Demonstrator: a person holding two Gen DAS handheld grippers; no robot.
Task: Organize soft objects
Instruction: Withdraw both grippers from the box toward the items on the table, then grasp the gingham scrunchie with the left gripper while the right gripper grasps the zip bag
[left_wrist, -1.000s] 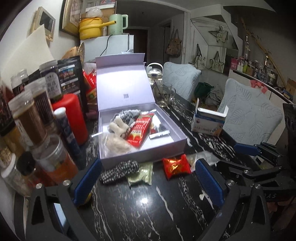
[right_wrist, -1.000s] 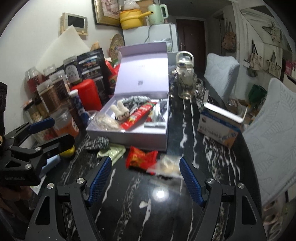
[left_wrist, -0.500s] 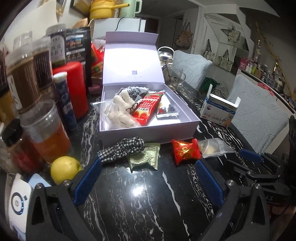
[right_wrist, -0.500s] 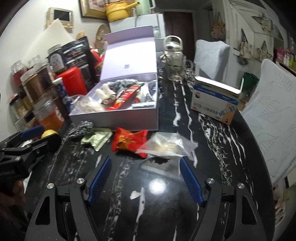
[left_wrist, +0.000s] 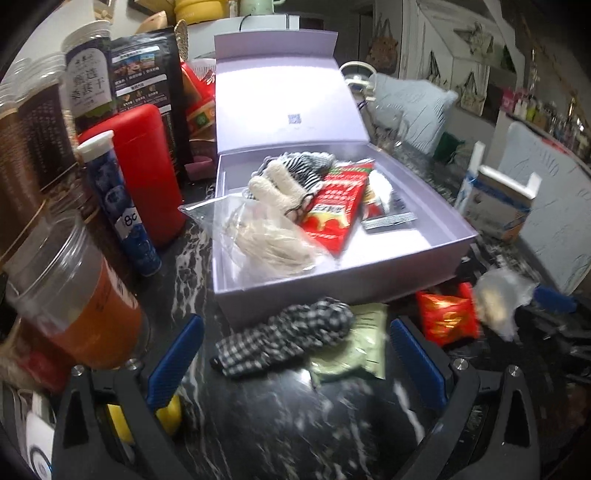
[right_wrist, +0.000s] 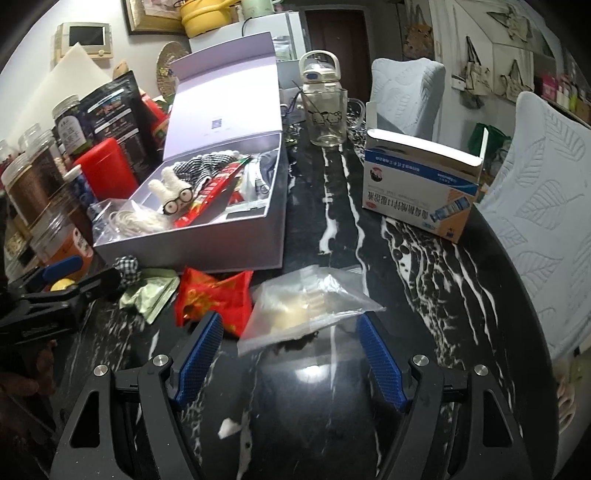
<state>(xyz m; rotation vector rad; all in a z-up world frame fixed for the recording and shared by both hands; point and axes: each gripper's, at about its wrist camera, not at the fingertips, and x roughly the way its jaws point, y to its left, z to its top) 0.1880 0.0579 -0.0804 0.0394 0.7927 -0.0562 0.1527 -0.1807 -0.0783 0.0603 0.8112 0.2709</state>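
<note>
Both grippers are spread wide with nothing between the fingers. The left gripper sits low over the tabletop, pointing forward, its blue pads angled outward in a V. From the right wrist view it also shows up at the far left, lying roughly level and aimed to the right, with a bit of the person's hand wrapped around its handle. The right gripper hangs low too, blue pads splayed apart. From the left wrist view only its blue fingertip is clear at the right edge.
</note>
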